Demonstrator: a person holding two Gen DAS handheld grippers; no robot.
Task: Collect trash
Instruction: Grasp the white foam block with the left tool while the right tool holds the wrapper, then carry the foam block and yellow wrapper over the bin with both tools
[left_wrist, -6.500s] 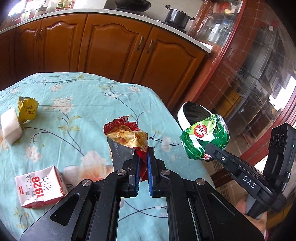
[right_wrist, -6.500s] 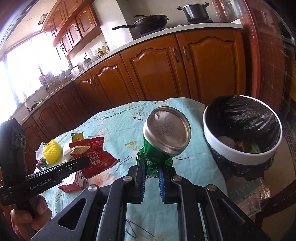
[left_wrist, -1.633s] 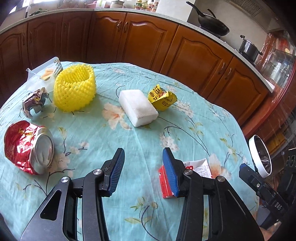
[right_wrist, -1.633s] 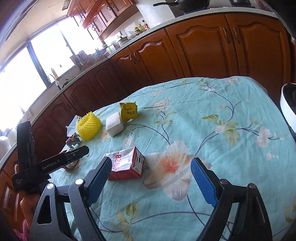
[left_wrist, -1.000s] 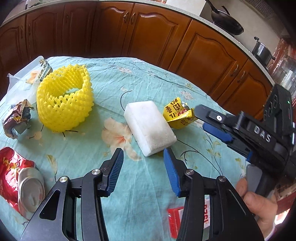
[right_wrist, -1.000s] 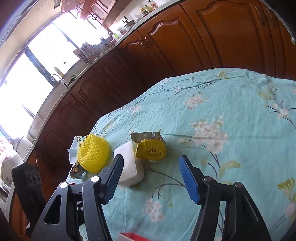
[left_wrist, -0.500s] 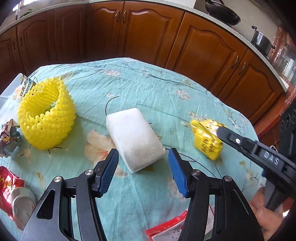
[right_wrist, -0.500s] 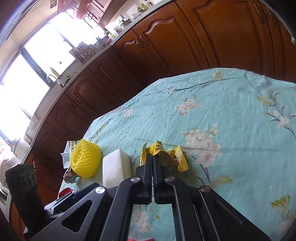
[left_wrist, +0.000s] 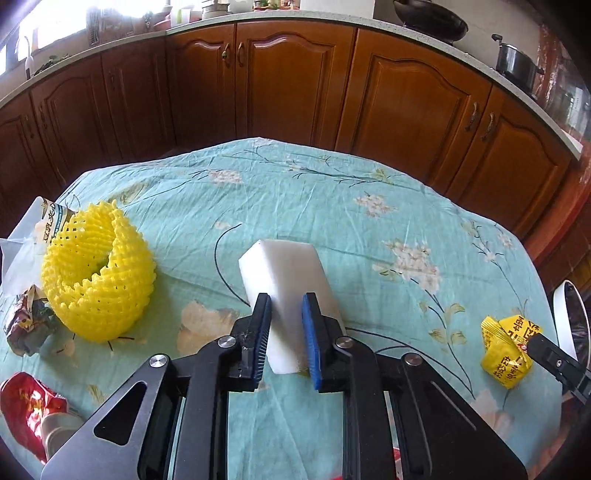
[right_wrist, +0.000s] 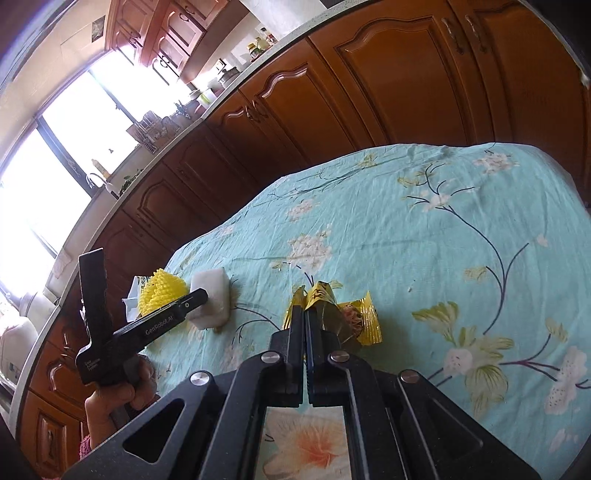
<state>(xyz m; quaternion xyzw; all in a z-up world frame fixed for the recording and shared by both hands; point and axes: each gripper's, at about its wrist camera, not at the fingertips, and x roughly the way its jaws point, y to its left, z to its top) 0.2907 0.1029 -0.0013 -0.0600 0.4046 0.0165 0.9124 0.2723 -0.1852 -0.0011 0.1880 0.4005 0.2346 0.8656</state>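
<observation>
My left gripper (left_wrist: 286, 314) is shut on a white foam block (left_wrist: 286, 273) that rests on the teal flowered tablecloth (left_wrist: 314, 199); its blue pads press both sides of the block's near end. The block also shows in the right wrist view (right_wrist: 212, 297), with the left gripper (right_wrist: 201, 295) on it. My right gripper (right_wrist: 306, 317) is shut on a crumpled yellow wrapper (right_wrist: 332, 310) and holds it just above the cloth. The wrapper also shows at the right of the left wrist view (left_wrist: 506, 350), near the white rim of a trash bin (left_wrist: 570, 317).
A yellow foam fruit net (left_wrist: 96, 273) lies left of the block, with a plastic bag (left_wrist: 40, 229) and a crumpled wrapper (left_wrist: 26, 325) beside it. A crushed red can (left_wrist: 33, 413) lies at the near left. Wooden cabinets (left_wrist: 295, 85) stand behind the table.
My left gripper has closed on the white foam block. My right gripper has carried the yellow wrapper to the right, toward the bin.
</observation>
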